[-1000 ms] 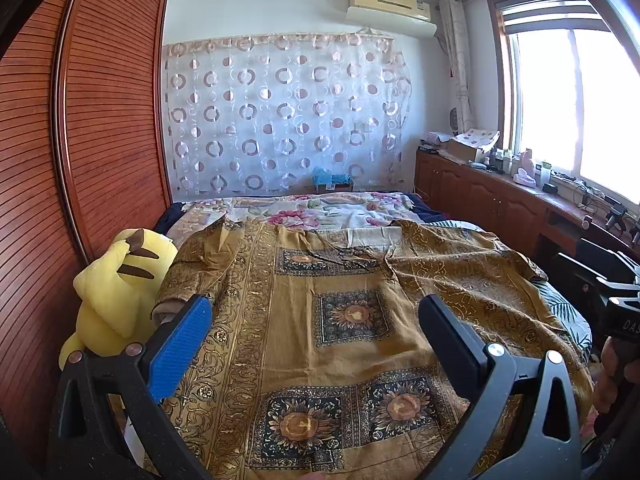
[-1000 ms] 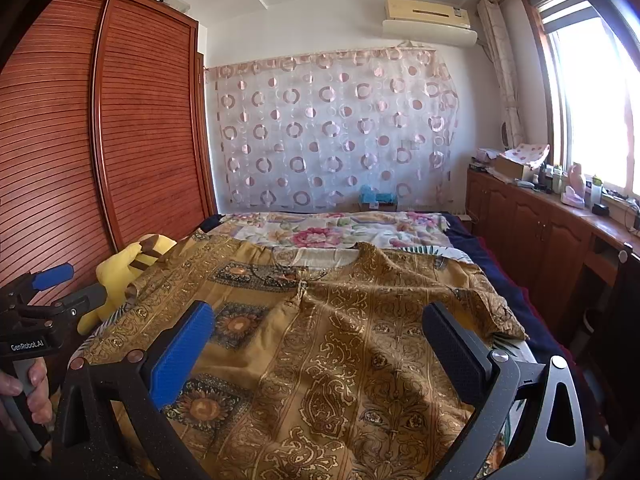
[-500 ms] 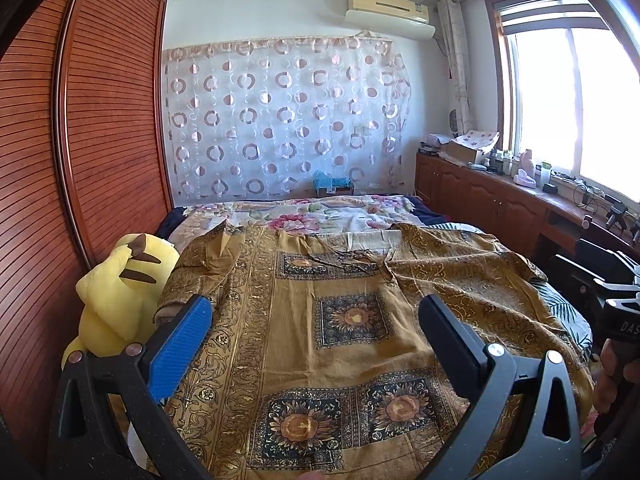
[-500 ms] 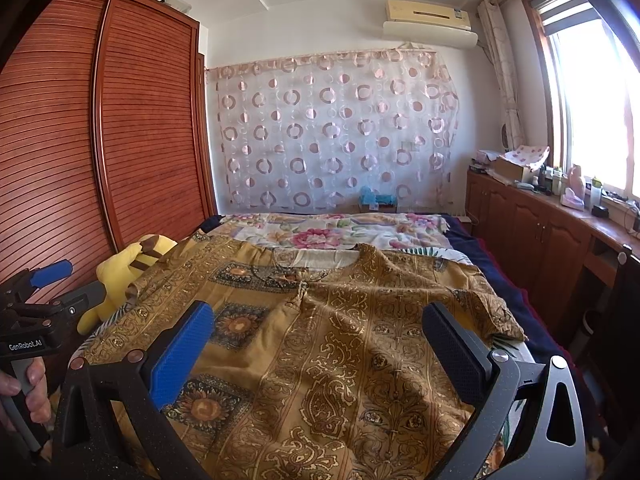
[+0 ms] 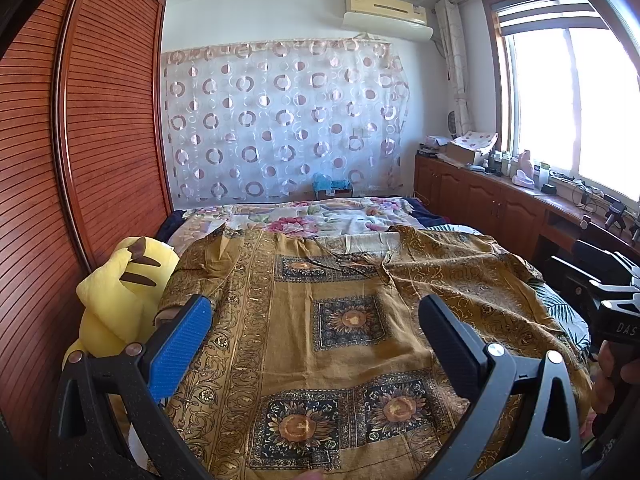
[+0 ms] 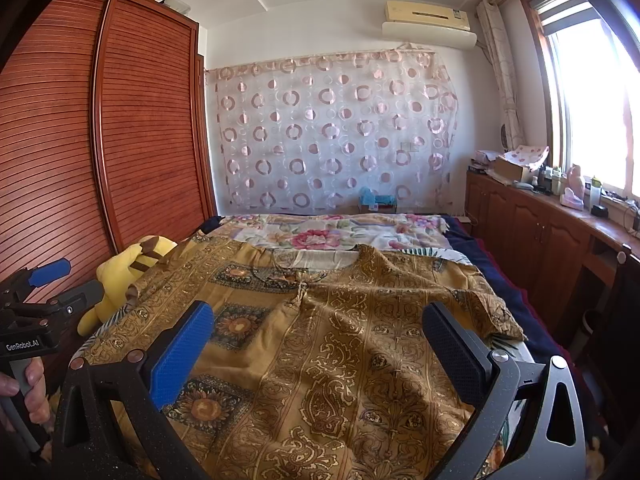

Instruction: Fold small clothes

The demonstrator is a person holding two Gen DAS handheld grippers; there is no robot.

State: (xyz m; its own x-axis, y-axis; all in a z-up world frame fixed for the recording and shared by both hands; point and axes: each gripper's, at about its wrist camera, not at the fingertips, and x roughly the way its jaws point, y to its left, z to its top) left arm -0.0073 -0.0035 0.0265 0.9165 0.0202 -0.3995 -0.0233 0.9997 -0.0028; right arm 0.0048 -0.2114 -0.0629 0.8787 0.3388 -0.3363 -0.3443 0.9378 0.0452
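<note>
Left wrist view looking from the near foot of the bed (image 5: 560, 308) toward the far curtain (image 5: 280, 120), right wrist view facing likewise from further right, both sitting low and near, sharing garment (image 6: 340, 340), wardrobe (image 6: 140, 120) and curtain.

garment (image 5: 344, 320): 1 | plush toy (image 5: 120, 280): 1 | grippers: 2 | air conditioner (image 5: 386, 12): 1 | countertop bottles: perhaps 4, blurred

At six o'clock a mustard-gold garment (image 5: 344, 320) shows dark sunflower squares and scrolls, a yellow brown-eared plush (image 5: 120, 292) at nine, a floral bedspread (image 5: 320, 218) at twelve.
</note>
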